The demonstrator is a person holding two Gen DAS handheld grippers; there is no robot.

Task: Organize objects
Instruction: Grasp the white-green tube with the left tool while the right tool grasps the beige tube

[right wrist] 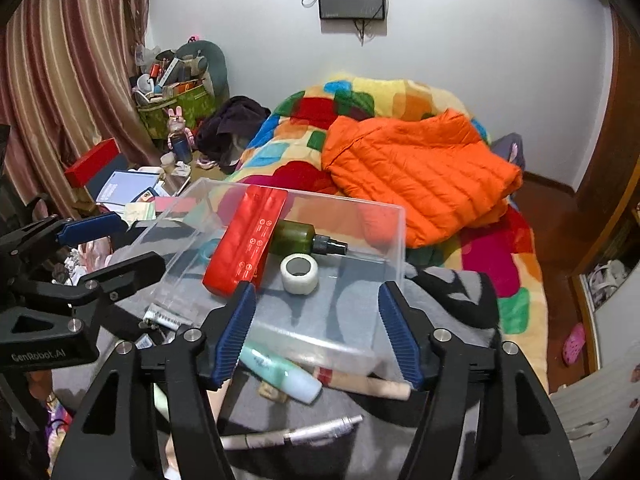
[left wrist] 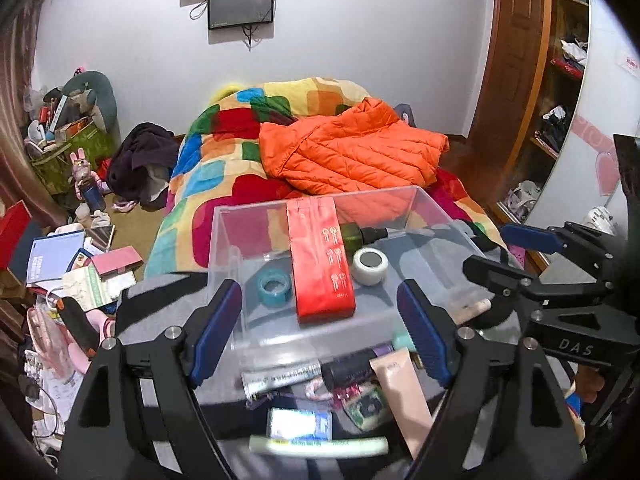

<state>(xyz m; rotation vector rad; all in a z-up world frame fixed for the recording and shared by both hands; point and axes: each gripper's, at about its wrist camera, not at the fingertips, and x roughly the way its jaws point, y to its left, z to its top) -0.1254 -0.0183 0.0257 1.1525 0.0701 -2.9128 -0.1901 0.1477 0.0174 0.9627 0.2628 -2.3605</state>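
Nearest us, a white pen point(left wrist: 318, 446) lies on the grey blanket point(right wrist: 352, 316), w/ a beige tube point(left wrist: 402, 392) and a black tube point(left wrist: 348, 370) just beyond. Our left gripper point(left wrist: 320, 320) hangs w/ fingers apart, empty, at the clear bin's point(left wrist: 224, 236) near edge. Right gripper point(right wrist: 318, 336) likewise spread, nothing in it, above a mint tube point(right wrist: 280, 372). Inside the bin: red box point(left wrist: 322, 258) across the middle, teal tape point(left wrist: 274, 285) on its left, white tape point(left wrist: 370, 265) and green bottle point(left wrist: 360, 235) on its right.
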